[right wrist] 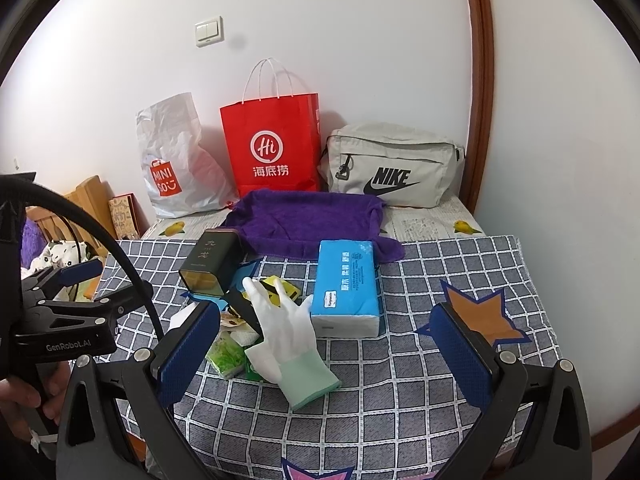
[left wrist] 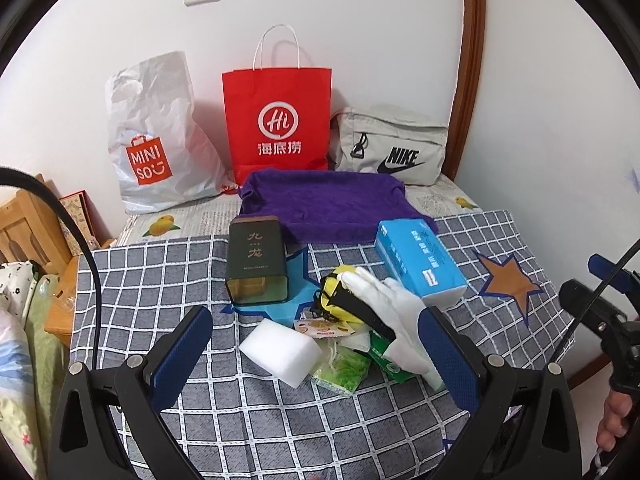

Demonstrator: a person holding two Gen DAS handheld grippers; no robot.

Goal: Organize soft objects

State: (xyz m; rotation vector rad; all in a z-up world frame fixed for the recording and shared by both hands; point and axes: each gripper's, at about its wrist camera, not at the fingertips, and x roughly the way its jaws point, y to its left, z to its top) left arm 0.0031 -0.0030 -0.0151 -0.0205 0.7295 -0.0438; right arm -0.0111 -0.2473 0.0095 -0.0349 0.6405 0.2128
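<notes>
The checked cloth (right wrist: 400, 380) covers the desk front, prob. as a work zone; everything to sort sits on it. Along the wall at the back stand three containers: red paper bag (left wrist: 277, 124), white plastic bag (left wrist: 156, 136), grey sling bag (right wrist: 394, 164). They look like candidate bins, though which item goes where can't be told.

Purple towel (left wrist: 332, 208) lies spread flat just in front of the bags, edges bunched up, overlapping the cloth's far edge.

Blue tissue pack (right wrist: 346, 286) lies flat right of the pile, touching the white glove (right wrist: 286, 332). Dark tin (left wrist: 256, 260) lies on its side w/ the base toward the camera; it's rigid, so prob. not part of the soft set.

The glove is draped over the small pile, cuff toward the near edge, so it's likely the first pick. Beside and under it: white sponge block (left wrist: 282, 350), yellow-black pouch (left wrist: 340, 300), green packets (left wrist: 344, 368).

Left tool (left wrist: 312, 356): spread wide, empty, hovering low w/ the sponge and pile between its fingers. Right tool (right wrist: 326, 356): also wide apart, empty, framing the glove's cuff. Nothing grasped yet; task reads as just starting.
</notes>
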